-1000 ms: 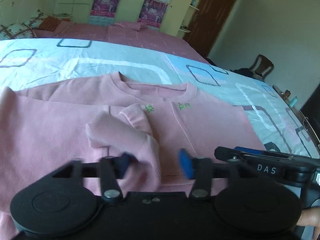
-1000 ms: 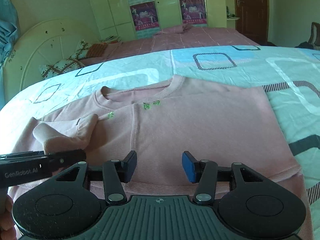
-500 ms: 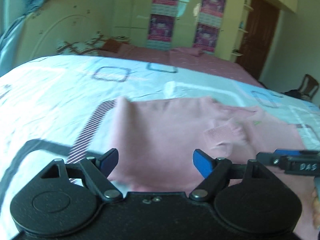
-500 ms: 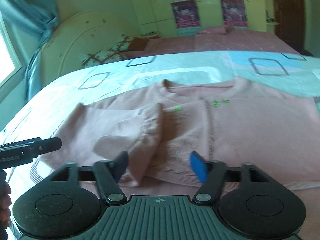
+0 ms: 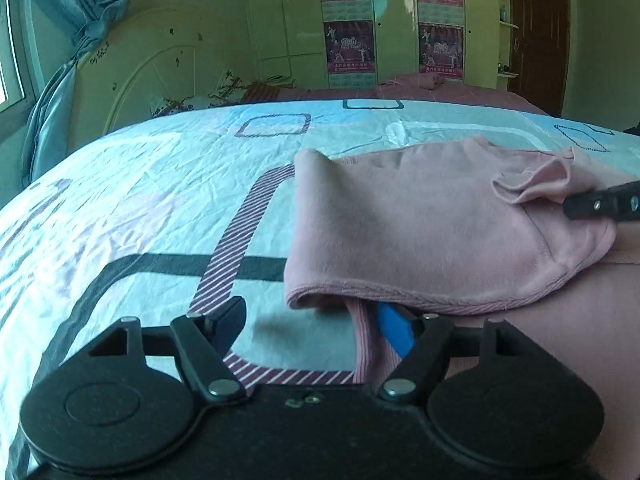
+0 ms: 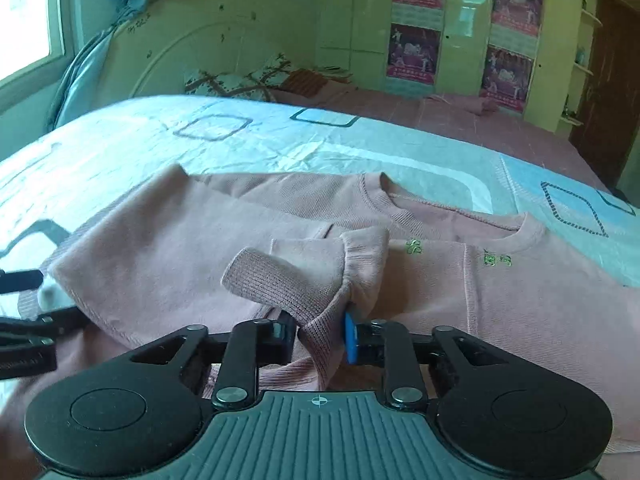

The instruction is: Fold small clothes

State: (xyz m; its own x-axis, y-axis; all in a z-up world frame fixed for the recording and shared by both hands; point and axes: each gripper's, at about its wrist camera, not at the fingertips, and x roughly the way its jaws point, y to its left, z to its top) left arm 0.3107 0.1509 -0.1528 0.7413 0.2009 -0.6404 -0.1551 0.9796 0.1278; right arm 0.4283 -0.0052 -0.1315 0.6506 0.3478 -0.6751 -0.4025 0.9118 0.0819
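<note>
A pink sweater [image 5: 420, 232] lies flat on the bed, its left side and sleeve folded over the body. In the left wrist view my left gripper [image 5: 316, 324] is at the sweater's lower left corner. Its jaws are closing, still wide apart. The ribbed hem [image 5: 364, 344] lies between them beside the blue right pad [image 5: 394, 332], and the left finger stands clear over the sheet. In the right wrist view my right gripper [image 6: 320, 336] is closing on the ribbed sleeve cuff [image 6: 280, 276], and the pads pinch the fabric. The collar [image 6: 452, 216] lies beyond it.
The light blue patterned sheet [image 5: 140, 208] spreads to the left of the sweater. A cream headboard [image 5: 152, 92], pillows and a blue curtain [image 5: 80, 20] stand behind it. Green wardrobes with posters [image 6: 416, 52] and a brown door [image 5: 536, 32] fill the far wall.
Both views have swung to the left. My right gripper opened wide, then closed on the sleeve cuff. My left gripper left the sleeve and now sits at the sweater's lower left hem.
</note>
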